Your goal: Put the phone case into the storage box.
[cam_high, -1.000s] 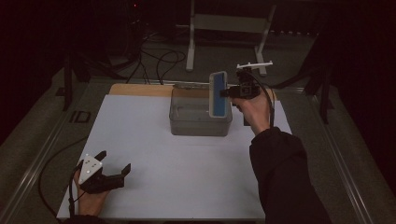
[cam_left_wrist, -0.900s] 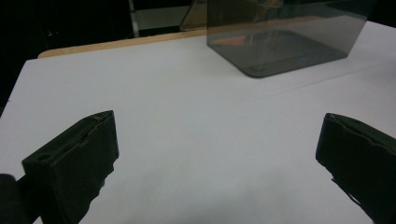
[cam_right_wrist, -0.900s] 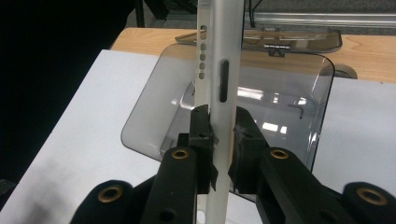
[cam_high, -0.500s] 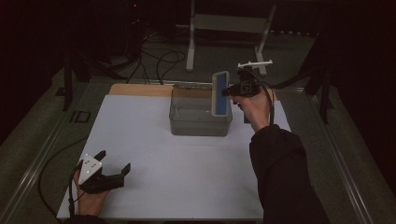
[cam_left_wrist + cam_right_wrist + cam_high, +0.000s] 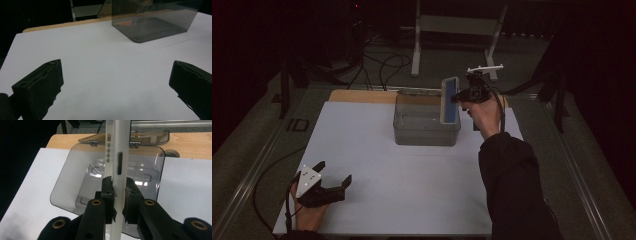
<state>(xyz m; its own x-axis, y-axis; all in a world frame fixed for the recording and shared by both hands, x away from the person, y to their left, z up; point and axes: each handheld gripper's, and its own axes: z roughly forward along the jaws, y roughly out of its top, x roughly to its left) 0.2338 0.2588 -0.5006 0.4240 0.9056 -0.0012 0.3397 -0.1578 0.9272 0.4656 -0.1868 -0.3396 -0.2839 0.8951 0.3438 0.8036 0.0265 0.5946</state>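
Phone case, clamped on edge by the right gripper, hangs over the smoky box at the surface's far edge; lowering it inside seems next. Left gripper rests wide, empty.

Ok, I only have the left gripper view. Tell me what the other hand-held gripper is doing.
Observer: The right hand-held gripper is shut on a phone case, pinching its thin edge.
Operator: Give me the case's position.
Observer: It stands upright at the right end of the clear box; I cannot tell whether its lower end is inside.
Operator: Report the box contents.
Observer: The box is empty, going by the right gripper view.
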